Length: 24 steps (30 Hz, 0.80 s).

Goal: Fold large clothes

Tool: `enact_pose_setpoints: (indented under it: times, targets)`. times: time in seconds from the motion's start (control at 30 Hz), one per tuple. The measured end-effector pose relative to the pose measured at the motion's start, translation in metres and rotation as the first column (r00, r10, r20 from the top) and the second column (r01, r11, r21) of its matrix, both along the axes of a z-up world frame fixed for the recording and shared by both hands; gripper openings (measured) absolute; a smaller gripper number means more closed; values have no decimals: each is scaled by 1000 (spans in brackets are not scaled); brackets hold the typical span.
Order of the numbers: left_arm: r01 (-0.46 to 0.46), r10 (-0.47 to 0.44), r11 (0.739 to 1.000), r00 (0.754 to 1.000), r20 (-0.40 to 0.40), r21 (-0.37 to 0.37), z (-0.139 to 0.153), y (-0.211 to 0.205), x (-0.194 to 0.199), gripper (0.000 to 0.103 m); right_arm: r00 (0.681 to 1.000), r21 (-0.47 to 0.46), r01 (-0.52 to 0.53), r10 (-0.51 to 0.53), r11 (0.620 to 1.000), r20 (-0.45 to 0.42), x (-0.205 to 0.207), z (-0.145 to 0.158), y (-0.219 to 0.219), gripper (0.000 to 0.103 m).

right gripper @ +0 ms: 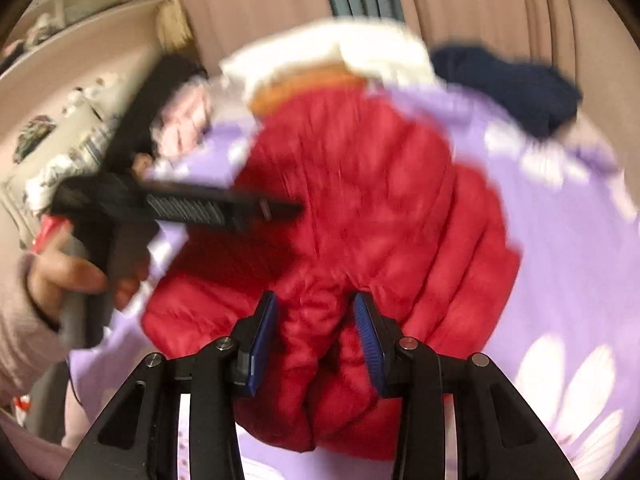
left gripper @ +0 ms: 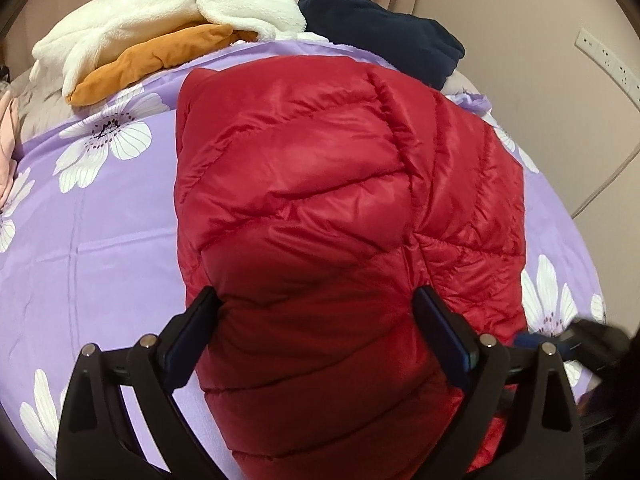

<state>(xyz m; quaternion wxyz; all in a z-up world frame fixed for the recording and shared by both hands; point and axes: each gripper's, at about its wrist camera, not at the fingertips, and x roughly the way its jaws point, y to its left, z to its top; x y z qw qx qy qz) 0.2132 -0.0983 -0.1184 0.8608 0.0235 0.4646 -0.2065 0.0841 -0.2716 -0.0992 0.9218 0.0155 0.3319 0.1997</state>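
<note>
- Red quilted puffer jacket (left gripper: 320, 184) lying folded lengthwise on lilac flowered bedsheet (left gripper: 100, 220), long axis running straight away from both claws.
- Left gripper (left gripper: 318, 304) spread wide, straddling near end.
- Right gripper (right gripper: 316, 308) part-open over near hem; grip unclear.

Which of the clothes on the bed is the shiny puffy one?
The red quilted jacket, lying in the middle of the purple flowered sheet. The cream fleece, orange garment and navy garment behind it look soft and matte.
</note>
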Motion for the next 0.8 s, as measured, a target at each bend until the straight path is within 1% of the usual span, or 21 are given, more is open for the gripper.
enact_pose_setpoints:
  times: [0.07, 0.17, 0.23, 0.3, 0.37, 0.47, 0.53, 0.63, 0.8]
  targets:
    - [2, -2, 1000, 1000, -5, -7, 0, 0, 1, 96, 997, 9, 21, -21, 1000, 75, 4, 22, -6, 39]
    - [10, -10, 1000, 1000, -1, -3, 0, -1, 0, 96, 992, 13, 74, -75, 997, 104, 31, 36, -14, 39]
    - [15, -15, 1000, 1000, 0, -2, 0, -1, -1, 96, 991, 28, 102, -104, 994, 81, 57, 38, -17, 39]
    - [15, -15, 1000, 1000, -2, -6, -1, 0, 1, 96, 991, 53, 126, -129, 991, 39, 82, 32, -20, 39]
    - [18, -18, 1000, 1000, -5, -6, -2, -1, 3, 96, 986, 29, 167, -166, 985, -34, 105, 16, -22, 39]
    - [21, -21, 1000, 1000, 0, 17, -3, -8, 5, 96, 979, -6, 183, -183, 983, -91, 116, -3, -13, 39]
    - [24, -24, 999, 1000, 3, 27, -4, -10, 4, 97, 978, -11, 186, -187, 982, -90, 112, -4, -11, 39]
    - [23, -23, 999, 1000, 8, 26, -4, -9, 3, 98, 978, 18, 191, -189, 981, -83, 97, 4, -14, 39]
    - [17, -17, 1000, 1000, 6, 15, -2, -5, 1, 98, 988, 40, 156, -156, 987, -13, 63, 29, -10, 39]
